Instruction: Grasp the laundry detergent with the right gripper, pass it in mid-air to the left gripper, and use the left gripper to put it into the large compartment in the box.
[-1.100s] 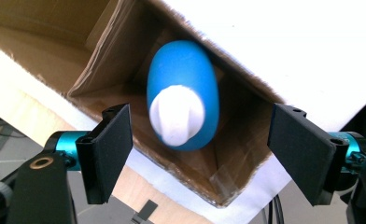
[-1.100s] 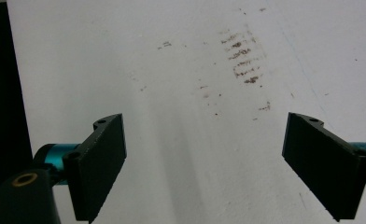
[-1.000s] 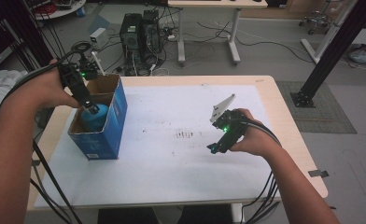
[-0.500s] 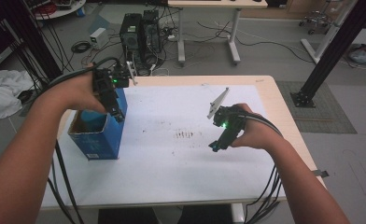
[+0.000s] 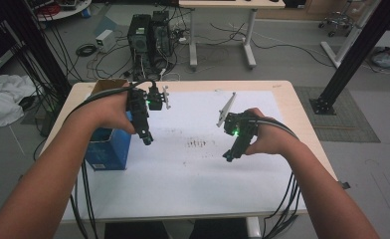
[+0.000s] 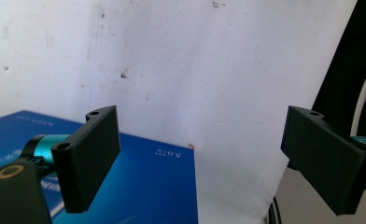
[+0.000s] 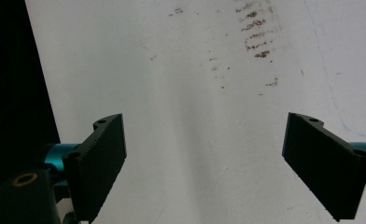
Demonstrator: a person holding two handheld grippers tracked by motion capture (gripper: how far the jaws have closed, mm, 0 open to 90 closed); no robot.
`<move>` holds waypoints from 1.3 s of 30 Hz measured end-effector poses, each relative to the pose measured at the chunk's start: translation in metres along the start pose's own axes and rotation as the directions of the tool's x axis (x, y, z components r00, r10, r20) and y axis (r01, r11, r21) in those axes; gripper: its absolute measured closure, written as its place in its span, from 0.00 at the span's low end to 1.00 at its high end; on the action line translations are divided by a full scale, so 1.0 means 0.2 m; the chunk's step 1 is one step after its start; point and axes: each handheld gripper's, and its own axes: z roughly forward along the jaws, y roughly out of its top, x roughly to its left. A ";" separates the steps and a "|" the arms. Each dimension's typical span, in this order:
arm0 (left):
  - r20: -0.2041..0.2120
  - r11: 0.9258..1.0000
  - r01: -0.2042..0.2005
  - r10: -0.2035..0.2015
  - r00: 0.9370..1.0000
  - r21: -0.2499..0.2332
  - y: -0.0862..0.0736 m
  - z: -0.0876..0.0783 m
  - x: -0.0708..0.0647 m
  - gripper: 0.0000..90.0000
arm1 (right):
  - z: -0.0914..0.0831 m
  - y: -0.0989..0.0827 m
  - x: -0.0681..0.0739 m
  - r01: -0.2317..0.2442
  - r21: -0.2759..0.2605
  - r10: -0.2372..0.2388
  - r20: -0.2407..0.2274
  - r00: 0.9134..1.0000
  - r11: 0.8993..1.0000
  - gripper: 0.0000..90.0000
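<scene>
The left gripper (image 5: 144, 135), jaws just spread with nothing between them, hung beside the blue box (image 5: 108, 149) at the counter's (image 5: 193, 199) left edge. The right gripper (image 5: 231, 154) waited, jaws spread. The cardboard box looked light but crushable, best gripped by a wall.
</scene>
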 end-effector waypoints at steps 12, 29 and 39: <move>-0.028 0.998 -0.055 0.056 0.998 0.026 0.06 0.04 -0.02 0.13 | 0.02 0.03 -0.01 0.022 0.068 -0.020 -0.020 1.000 0.997 0.14; -0.025 0.998 -0.070 0.070 0.997 0.010 0.08 0.03 -0.01 0.13 | -0.02 -0.01 -0.03 0.031 0.126 -0.028 -0.024 0.999 0.992 0.14; -0.023 0.997 -0.071 0.071 0.997 -0.011 0.07 0.00 0.00 0.13 | -0.01 0.00 -0.04 0.039 0.123 -0.036 -0.026 0.999 0.992 0.14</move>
